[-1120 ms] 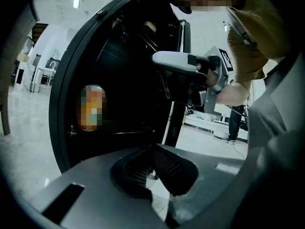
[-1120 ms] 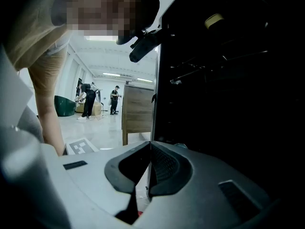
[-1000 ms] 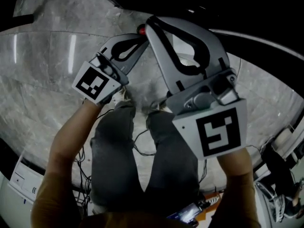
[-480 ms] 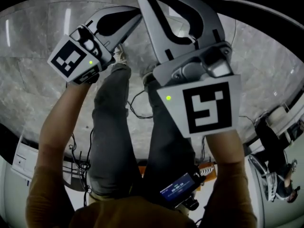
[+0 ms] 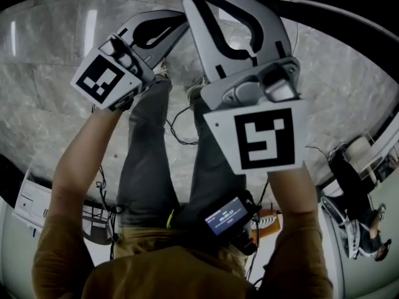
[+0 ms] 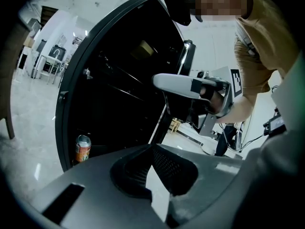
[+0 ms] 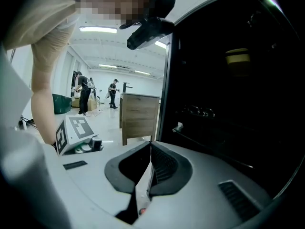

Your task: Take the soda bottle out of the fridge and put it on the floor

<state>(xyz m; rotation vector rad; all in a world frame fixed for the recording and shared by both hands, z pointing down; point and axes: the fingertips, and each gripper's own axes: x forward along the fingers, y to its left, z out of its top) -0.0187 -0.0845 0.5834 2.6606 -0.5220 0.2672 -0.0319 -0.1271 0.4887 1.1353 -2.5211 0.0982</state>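
Fingers: left gripper (image 6: 153, 147) and right gripper (image 7: 150, 145) both clenched, empty.
Soda (image 6: 83, 148): upright, low in the fridge (image 6: 114, 61), nine o'clock from our left tips.
Nearer: left gripper, we judge; the right's view shows no soda.

Perhaps a lab: desks (image 6: 46, 61), strip lights (image 7: 97, 29)

fridge (image 6: 119, 87) interior too dark, can (image 6: 83, 149) label unreadable
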